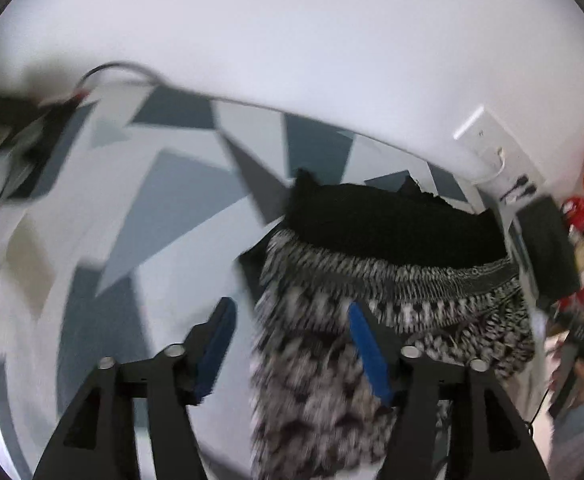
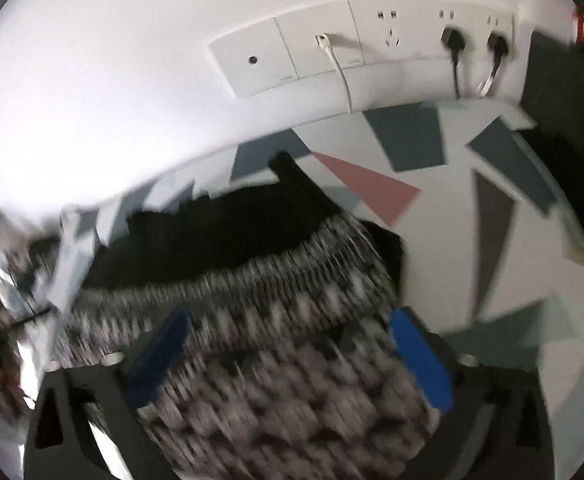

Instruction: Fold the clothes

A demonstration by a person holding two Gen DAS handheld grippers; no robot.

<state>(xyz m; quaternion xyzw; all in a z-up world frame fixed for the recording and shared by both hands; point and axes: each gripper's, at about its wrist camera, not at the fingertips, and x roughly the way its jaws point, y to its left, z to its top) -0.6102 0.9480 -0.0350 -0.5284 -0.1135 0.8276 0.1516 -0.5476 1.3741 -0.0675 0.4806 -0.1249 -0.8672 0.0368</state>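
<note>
Left gripper (image 1: 290, 320): nearest the lens in the left wrist view; black frame, blue fingers (image 1: 365, 350) standing apart, nothing pinched between them. One finger lies over the edge of the patterned cloth, the other over bare bench.
Right gripper (image 2: 292, 334): blue fingers (image 2: 419, 358) spread wide, the patterned cloth lying under and between them; no pad visibly presses on it, though blur hides the contact.
Patterned garment (image 1: 331, 344): black-and-white woven print with a gathered band across it. It lies flat on the bench, its long axis running from the cameras away toward the wall, band end farther off.
Black garment (image 1: 391, 224): dark cloth at the far end of the patterned one, touching or overlapping it, just short of the wall.
Bench (image 1: 164, 200): covered in grey, blue-grey and white triangles; a pink triangle shows in the right wrist view.
Wall (image 2: 132, 60): white, behind the bench.
Socket panel (image 2: 363, 48): on the wall, with a white cable and two black plugs in it.
Containers: cannot tell of any; clutter at the edges is too blurred.
</note>
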